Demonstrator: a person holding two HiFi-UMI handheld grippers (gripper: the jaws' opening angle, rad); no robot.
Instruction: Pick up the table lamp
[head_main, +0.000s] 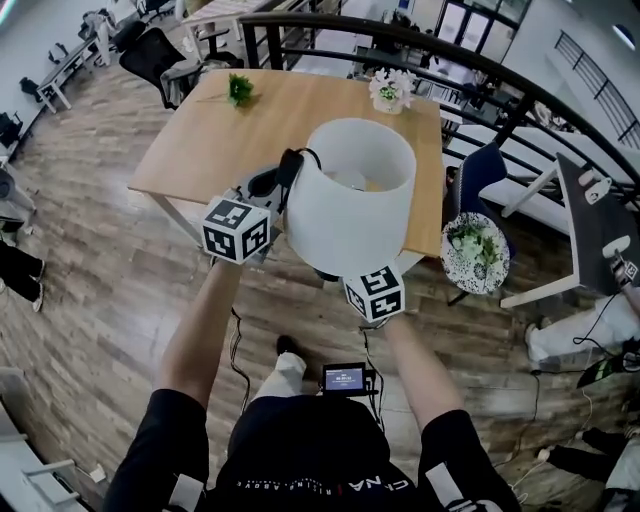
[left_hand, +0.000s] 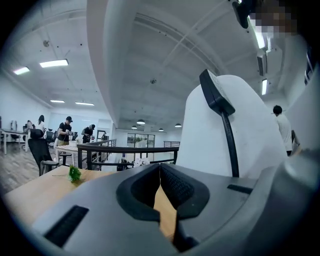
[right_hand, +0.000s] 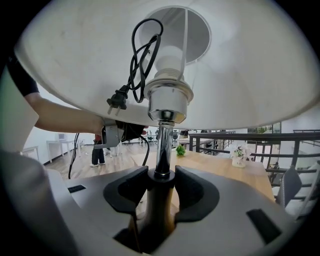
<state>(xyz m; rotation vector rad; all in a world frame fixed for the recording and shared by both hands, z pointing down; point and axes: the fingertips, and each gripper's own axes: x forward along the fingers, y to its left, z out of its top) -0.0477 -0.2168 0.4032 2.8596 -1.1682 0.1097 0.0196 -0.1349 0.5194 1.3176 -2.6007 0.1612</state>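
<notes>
The table lamp hangs in the air in front of the wooden table; its white shade (head_main: 350, 195) is seen from above in the head view. My right gripper (right_hand: 161, 187) is shut on the lamp's stem (right_hand: 162, 145), just below the chrome socket. In the head view its jaws are hidden under the shade, and only its marker cube (head_main: 375, 293) shows. A black cord (right_hand: 142, 55) with its plug (right_hand: 117, 100) dangles inside the shade. My left gripper (left_hand: 160, 182) is beside the shade (left_hand: 235, 145), at its left, jaws together with nothing between them.
The wooden table (head_main: 290, 110) carries a small green plant (head_main: 239, 90) and a pot of white flowers (head_main: 390, 92). A black railing (head_main: 500, 75) curves behind it. A blue chair (head_main: 490, 175) and a round patterned planter (head_main: 475, 252) stand to the right. People work at far desks (left_hand: 65, 132).
</notes>
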